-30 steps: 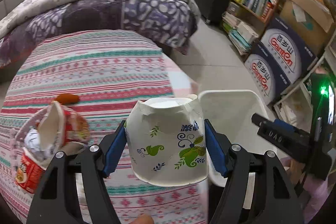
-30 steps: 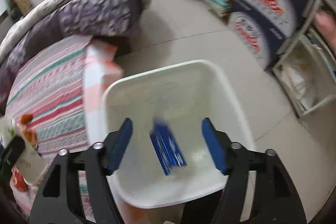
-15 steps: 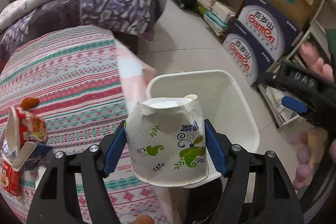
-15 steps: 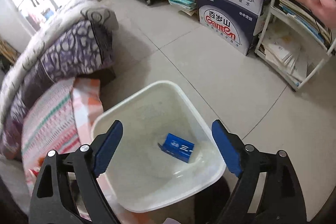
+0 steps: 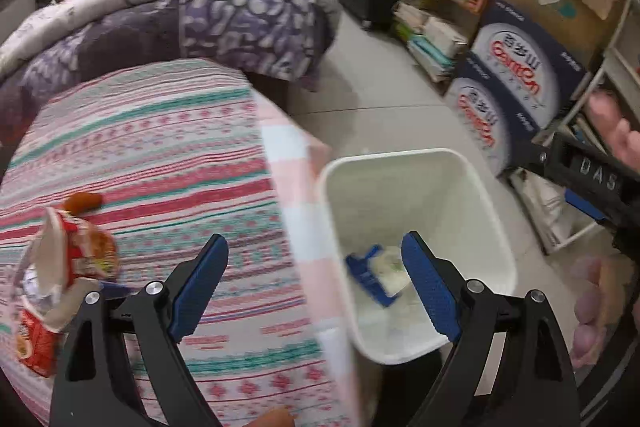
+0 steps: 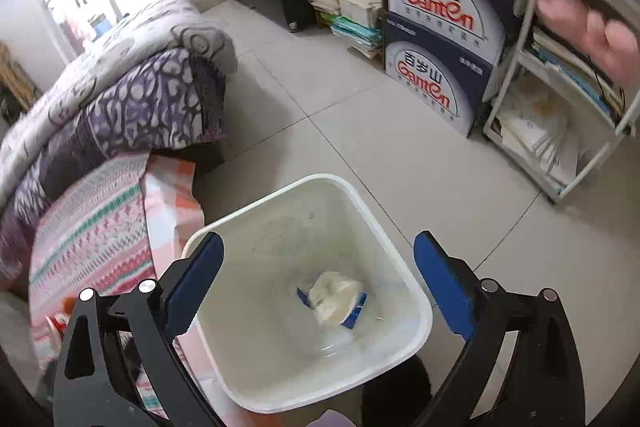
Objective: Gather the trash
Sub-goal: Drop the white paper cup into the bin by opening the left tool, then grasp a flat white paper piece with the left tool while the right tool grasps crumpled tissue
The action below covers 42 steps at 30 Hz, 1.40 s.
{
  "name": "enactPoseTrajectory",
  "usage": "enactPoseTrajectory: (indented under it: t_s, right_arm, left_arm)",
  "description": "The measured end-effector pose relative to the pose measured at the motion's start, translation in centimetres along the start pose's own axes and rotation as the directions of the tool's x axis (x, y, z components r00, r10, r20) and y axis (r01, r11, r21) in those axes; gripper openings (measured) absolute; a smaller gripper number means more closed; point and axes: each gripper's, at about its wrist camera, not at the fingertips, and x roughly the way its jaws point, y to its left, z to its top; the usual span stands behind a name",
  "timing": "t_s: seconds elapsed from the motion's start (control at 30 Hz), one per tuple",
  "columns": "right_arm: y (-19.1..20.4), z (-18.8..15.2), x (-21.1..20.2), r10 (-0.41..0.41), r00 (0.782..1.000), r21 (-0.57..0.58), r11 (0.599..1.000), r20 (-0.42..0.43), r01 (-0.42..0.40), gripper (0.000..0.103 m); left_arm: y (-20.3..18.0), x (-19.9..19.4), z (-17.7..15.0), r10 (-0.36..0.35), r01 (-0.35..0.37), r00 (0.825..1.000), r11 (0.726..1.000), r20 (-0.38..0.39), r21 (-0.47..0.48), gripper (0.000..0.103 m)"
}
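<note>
Left gripper (image 5: 316, 267) wide, empty; cup (image 5: 390, 273) lies in bin (image 5: 420, 163) below, on blue box (image 5: 366, 277). Right gripper (image 6: 320, 267) wide above bin.

From the left wrist view I look forward and down between the fingers (image 5: 200, 279), straddling the edge of the striped bed cover (image 5: 160, 155) and the white bin (image 5: 492, 211) close below on the floor. From the right wrist view I look steeply down into the same bin (image 6: 400, 259) from nearer, directly above it. Both views share the bin and its contents, the bed cover edge, the purple quilt (image 5: 240, 23), the tiled floor (image 6: 360, 99) and the stacked Ganten boxes (image 6: 440, 39).
</note>
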Motion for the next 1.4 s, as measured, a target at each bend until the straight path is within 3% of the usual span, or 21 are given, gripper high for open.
enactPoseTrajectory:
  t_s: [0.23,0.53,0.73,0.97,1.03,1.1,1.2,1.4]
  right_arm:
    - [4.6,-1.6,0.7,0.013,0.999,-0.119,0.993,-0.043,-0.018,0.093]
    - [10.2,-3.8,0.9,0.052,0.995,-0.220,0.973,-0.090,-0.071,0.094]
    - [13.2,-5.1,1.1,0.074,0.990,-0.262,0.960,-0.116,-0.102,0.094]
    - [15.9,-6.6,1.0,0.070,0.990,-0.353,0.929,-0.120,-0.109,0.094]
    - [16.0,-6.8,1.1,0.071,0.989,-0.356,0.928,-0.132,-0.114,0.094]
    - [16.0,-6.9,1.1,0.082,0.986,-0.345,0.930,-0.149,-0.129,0.094]
    - [16.2,-7.1,1.2,0.104,0.979,-0.332,0.930,-0.173,-0.157,0.094]
    - [17.5,-8.8,1.2,0.134,0.963,-0.341,0.916,-0.234,-0.210,0.094]
  left_arm:
    - [4.4,-0.8,-1.4,0.123,-0.123,0.992,0.992,-0.042,0.010,0.086]
    - [10.5,-1.0,-3.9,0.263,-0.260,0.957,0.965,-0.123,0.041,0.086]
    - [14.9,-0.6,-4.7,0.302,-0.304,0.937,0.953,-0.177,0.014,0.086]
    - [18.7,1.2,-6.0,0.265,-0.277,0.925,0.961,-0.273,-0.007,0.061]
    - [19.2,1.5,-6.3,0.240,-0.254,0.926,0.967,-0.291,-0.012,0.050]
    - [19.5,1.3,-6.6,0.205,-0.222,0.931,0.975,-0.301,-0.022,0.025]
    - [19.6,0.2,-6.7,0.193,-0.209,0.937,0.978,-0.291,-0.024,0.011]
    - [20.1,-4.8,-6.0,0.124,-0.145,0.970,0.985,-0.208,-0.091,0.011]
